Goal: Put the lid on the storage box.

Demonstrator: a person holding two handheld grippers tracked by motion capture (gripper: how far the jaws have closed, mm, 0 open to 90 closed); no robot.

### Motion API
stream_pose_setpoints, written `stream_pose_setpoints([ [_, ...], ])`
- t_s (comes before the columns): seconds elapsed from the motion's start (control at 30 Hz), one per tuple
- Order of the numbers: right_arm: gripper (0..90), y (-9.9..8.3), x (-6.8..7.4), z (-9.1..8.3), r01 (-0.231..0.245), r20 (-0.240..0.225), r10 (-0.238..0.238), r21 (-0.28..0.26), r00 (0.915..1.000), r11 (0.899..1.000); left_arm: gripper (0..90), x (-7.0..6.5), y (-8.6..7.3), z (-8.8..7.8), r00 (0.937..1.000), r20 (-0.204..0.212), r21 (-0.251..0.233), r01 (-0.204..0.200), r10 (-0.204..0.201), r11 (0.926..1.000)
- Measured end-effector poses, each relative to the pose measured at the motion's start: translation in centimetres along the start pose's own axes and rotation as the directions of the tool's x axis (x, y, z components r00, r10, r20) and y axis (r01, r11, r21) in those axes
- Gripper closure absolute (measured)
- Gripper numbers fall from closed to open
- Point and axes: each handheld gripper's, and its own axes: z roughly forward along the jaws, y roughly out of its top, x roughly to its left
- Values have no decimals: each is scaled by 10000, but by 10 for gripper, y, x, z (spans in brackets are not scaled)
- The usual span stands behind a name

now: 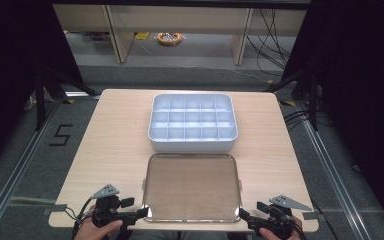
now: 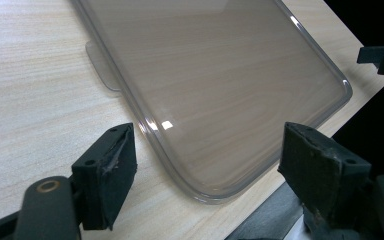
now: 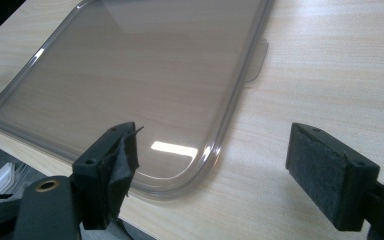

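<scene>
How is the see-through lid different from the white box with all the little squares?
The clear lid is flat and see-through, so the wood shows through it; the white organizer box is solid and deeper, with walls. The lid is one smooth sheet with small side tabs; the box is split into many compartments. The lid lies at the near table edge, the box farther back. Both are rounded rectangles of about the same outline, lying flat on the table.

The high view looks forward and down over the worktop [image 1: 110,145]; both gripper views sit low and close, sharing the clear lid [image 1: 191,187].
</scene>
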Motion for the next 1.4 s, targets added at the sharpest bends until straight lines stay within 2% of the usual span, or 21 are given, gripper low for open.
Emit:
stream_pose_setpoints([
  [0.07, 224, 0, -1, -1, 75, 144, -76, 73, 9999, 9999, 217, 0, 0, 1, 10000, -13, 4, 60, -60, 10000],
  [0.13, 225, 0, 2, -3, -404, -13, 405, 230, 9992, 9989, 214, 0, 0, 1, 10000, 11, -3, 81, -81, 10000],
  [0.17, 226, 1, -1, -2, -129, -12, 129, 105, 9999, 9999, 213, 0, 0, 1, 9999, 39, -7, 95, -95, 10000],
  [0.27, 228, 1, -1, -2, -87, 162, 85, 171, 9998, 9998, 207, 0, 1, 1, 10000, 30, -22, 63, -63, 10000],
  [0.3, 232, 0, -2, 1, -124, -200, 125, 25, 9997, 9999, 207, 0, 1, 1, 10000, 46, -22, 81, -81, 10000],
  [0.37, 238, 0, 0, 1, 50, 54, -52, 265, 10000, 9996, 207, 0, 0, 2, 10000, 60, 15, 75, -75, 10000],
  [0.43, 238, -1, 2, 0, -170, -194, 176, 305, 9997, 9994, 207, 0, 0, 2, 9999, 33, 1, 101, -101, 9999],
  [0.53, 237, -1, 0, 1, -30, -157, 35, 289, 9999, 9996, 208, 1, 0, 2, 10000, 42, 104, 22, -22, 9999],
  [0.6, 237, -1, 3, 1, -445, -266, 454, 330, 9986, 9985, 209, 0, 0, 2, 10000, 17, 82, 57, -57, 10000],
  [0.67, 236, -1, 2, 1, -463, -299, 473, 315, 9984, 9984, 211, 0, 0, 2, 10000, 12, 53, 49, -49, 10000],
  [0.83, 234, -1, 1, 3, 8, -145, -1, 478, 9999, 9989, 215, 0, 0, 3, 9999, 35, 52, 120, -120, 9999],
  [0.87, 233, -2, 5, 4, -402, -228, 413, 461, 9989, 9981, 215, 0, 0, 3, 9999, 43, 51, 138, -138, 9999],
  [0.9, 233, -2, 5, 4, -402, -228, 413, 461, 9989, 9981, 216, 0, 0, 3, 9999, 43, 51, 138, -138, 9999],
  [0.93, 234, 0, 0, 4, 255, -214, -246, 413, 9995, 9988, 218, 1, 0, 3, 10000, 31, 95, 80, -80, 9999],
  [1.0, 234, -1, 3, 4, -107, -301, 124, 584, 9995, 9982, 222, 1, 0, 4, 9999, 51, 113, 105, -106, 9999],
  [1.07, 234, -1, 6, 6, -400, -192, 411, 526, 9990, 9978, 240, 0, 2, 12, 9989, 154, 228, 448, -451, 9987],
  [1.1, 234, -1, 6, 6, -400, -192, 411, 526, 9990, 9978, 254, 0, 2, 12, 9989, 154, 228, 448, -451, 9987],
  [1.13, 234, 0, 3, 7, -5, -207, 14, 441, 9998, 9990, 254, 0, 3, 14, 9988, 154, 300, 470, -475, 9984],
  [1.2, 236, 2, 9, 10, -405, -387, 427, 564, 9983, 9976, 277, -4, 4, 18, 9998, 71, 270, 199, -201, 9994],
  [1.3, 240, 5, 6, 16, 5, -436, 14, 430, 9990, 9991, 306, -3, 7, 19, 9997, 33, 172, 243, -243, 9996],
  [1.4, 246, 7, 7, 21, -137, -573, 160, 387, 9982, 9992, 349, 0, 9, 20, 9997, -230, 186, 42, -38, 9998],
])
